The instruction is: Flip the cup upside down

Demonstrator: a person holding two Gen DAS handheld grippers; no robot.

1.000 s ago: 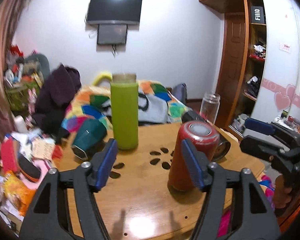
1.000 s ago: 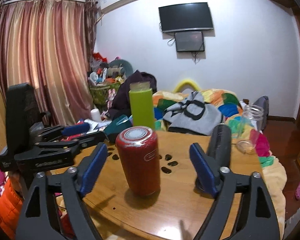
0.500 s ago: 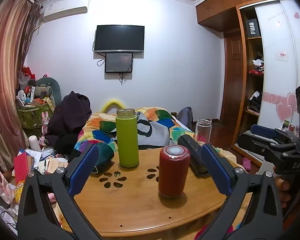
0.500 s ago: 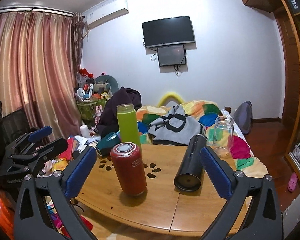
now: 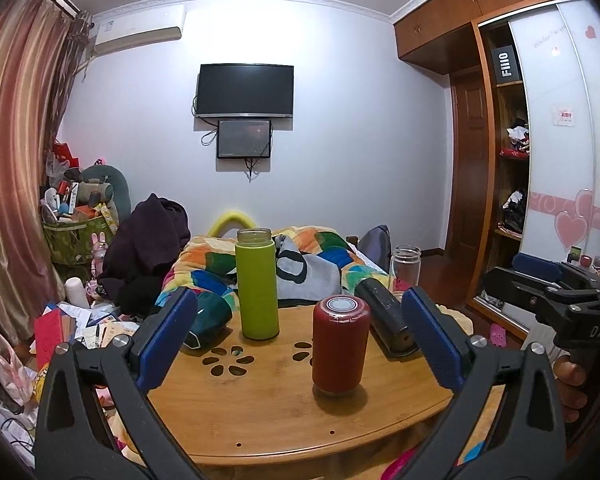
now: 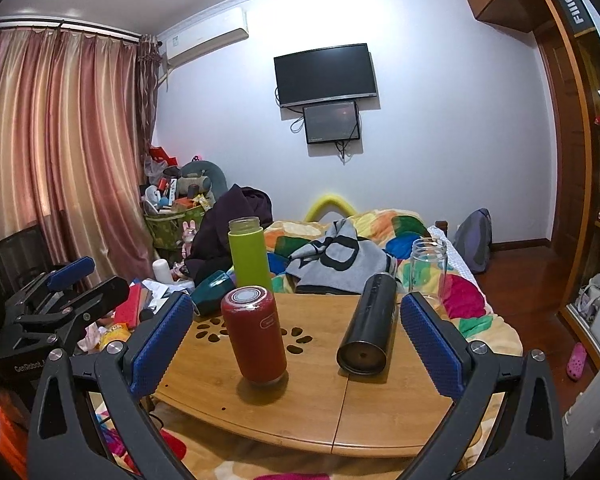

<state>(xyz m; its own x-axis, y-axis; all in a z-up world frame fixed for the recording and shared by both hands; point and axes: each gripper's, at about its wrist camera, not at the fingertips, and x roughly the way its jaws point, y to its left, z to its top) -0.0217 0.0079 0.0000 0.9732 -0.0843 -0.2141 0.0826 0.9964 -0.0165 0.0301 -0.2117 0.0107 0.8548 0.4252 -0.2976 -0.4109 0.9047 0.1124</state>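
While both your grippers hang back off the near edge of the wooden table (image 5: 260, 412), neither touches anything. Your left gripper (image 5: 300, 340) has its jaws spread wide, blue pads (image 5: 166, 336) framing the tabletop with nothing between them but air. Your right gripper (image 6: 296, 344) is likewise released, empty.

Red cup (image 5: 341, 344): stands upright near the middle of the table, flat metal-ringed end facing up, well apart from either set of pads. Right wrist view shows it left of centre, small badge on its side.

Green bottle (image 5: 257, 284): upright, farther back and left of the red cup, not touching it.

Black flask (image 6: 370, 326): lying on its side to the right of the red cup, open end toward you.

Teal cup (image 6: 212, 286): tipped over at the far left edge, partly hidden behind the left pad; cannot tell whether it rests fully on the table.

Clear glass jar (image 6: 428, 268): upright at the far right, seemingly at the table's far edge, hard to judge against the patchwork quilt (image 6: 400, 236) behind
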